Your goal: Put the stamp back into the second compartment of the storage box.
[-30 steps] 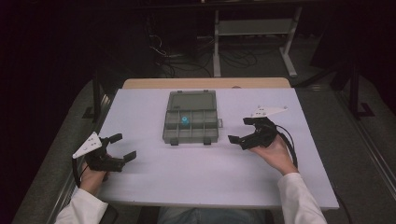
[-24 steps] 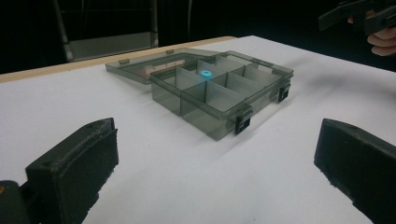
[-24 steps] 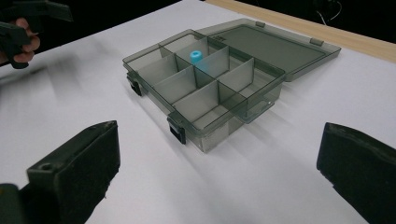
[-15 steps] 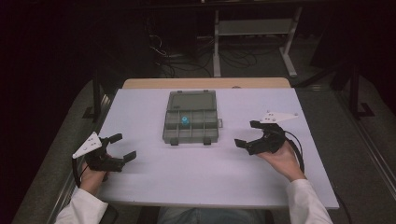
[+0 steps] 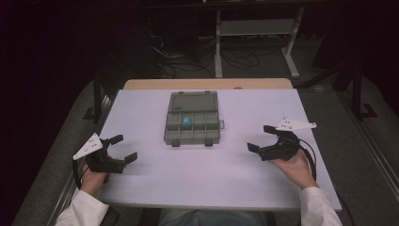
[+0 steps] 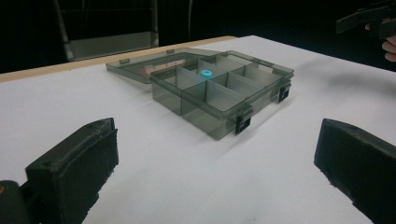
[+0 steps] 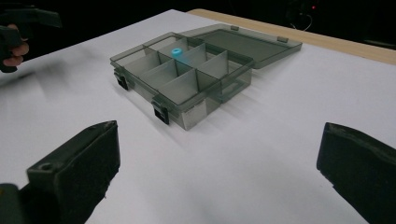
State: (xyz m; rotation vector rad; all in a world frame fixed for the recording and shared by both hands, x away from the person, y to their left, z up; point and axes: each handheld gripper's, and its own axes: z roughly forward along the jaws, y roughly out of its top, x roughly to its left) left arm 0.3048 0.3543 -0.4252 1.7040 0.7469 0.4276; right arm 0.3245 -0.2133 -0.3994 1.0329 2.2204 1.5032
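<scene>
While both the left gripper (image 5: 123, 148) and right gripper (image 5: 261, 138) rested spread and empty on the white table (image 5: 197, 179), the smoky compartment box (image 5: 193, 123) lay open between them, holding a small blue ring (image 5: 187, 121).

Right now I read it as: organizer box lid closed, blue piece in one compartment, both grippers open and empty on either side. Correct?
Not quite: the lid of the organizer box is open, lying flat behind it, as the left gripper view shows. The rest holds: the blue piece sits in one compartment, and the left gripper and right gripper are open and empty.
</scene>
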